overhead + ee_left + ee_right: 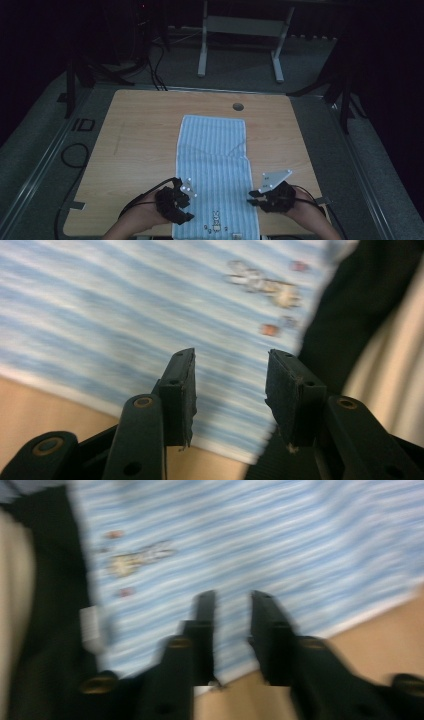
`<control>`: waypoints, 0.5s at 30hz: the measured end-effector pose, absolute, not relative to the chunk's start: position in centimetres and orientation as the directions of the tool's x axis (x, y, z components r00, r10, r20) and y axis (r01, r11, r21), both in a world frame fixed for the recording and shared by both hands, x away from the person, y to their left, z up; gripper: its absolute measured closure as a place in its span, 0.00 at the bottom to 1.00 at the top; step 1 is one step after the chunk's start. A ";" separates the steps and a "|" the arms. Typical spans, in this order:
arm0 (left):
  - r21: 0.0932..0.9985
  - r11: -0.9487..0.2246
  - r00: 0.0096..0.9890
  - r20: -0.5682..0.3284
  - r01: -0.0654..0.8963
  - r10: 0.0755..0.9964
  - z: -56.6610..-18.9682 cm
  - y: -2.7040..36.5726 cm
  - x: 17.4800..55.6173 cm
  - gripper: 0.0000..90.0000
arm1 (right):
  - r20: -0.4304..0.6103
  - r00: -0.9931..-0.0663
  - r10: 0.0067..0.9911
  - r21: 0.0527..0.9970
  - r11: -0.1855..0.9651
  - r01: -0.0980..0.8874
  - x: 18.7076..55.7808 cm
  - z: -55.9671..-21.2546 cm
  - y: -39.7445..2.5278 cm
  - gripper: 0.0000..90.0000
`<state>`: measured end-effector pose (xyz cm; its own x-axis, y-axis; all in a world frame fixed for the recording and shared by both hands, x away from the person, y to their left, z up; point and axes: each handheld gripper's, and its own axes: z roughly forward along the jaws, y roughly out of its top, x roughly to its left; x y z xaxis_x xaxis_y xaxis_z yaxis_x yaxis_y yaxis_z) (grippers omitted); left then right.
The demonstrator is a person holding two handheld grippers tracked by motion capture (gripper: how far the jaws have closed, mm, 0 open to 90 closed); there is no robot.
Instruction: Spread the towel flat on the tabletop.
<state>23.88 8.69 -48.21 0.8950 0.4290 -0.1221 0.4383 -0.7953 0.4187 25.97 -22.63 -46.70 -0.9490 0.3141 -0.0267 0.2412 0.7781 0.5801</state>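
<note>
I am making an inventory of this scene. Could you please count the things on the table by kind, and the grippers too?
Striped blue-and-white cloth: 1
Handheld grippers: 2, the left gripper and the right gripper, one at each side of the cloth's near end
Total: 3

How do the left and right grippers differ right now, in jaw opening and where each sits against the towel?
The left gripper has its jaws set wide apart; the right gripper has its jaws closer, with a narrow gap. The left gripper sits at the left long edge of the striped towel, the right gripper at the right long edge. The right gripper view is more blurred than the left. Both are near the towel's near end, open, with nothing between their jaws.
</note>
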 end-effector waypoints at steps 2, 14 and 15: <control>0.415 -0.789 0.885 -0.098 0.453 0.456 -48.7 8.6 24.7 0.63 | -0.057 -0.938 0.341 0.589 0.771 0.244 27.3 -46.7 -22.4 0.95; 0.358 -0.777 0.844 -0.066 0.517 0.531 -52.5 8.9 27.6 0.63 | -0.041 -0.902 0.429 0.498 0.792 0.354 32.3 -52.1 -19.9 1.00; 0.366 -0.772 0.843 -0.074 0.520 0.533 -52.5 9.0 27.5 0.63 | -0.038 -0.904 0.425 0.489 0.797 0.354 32.2 -52.5 -19.9 1.00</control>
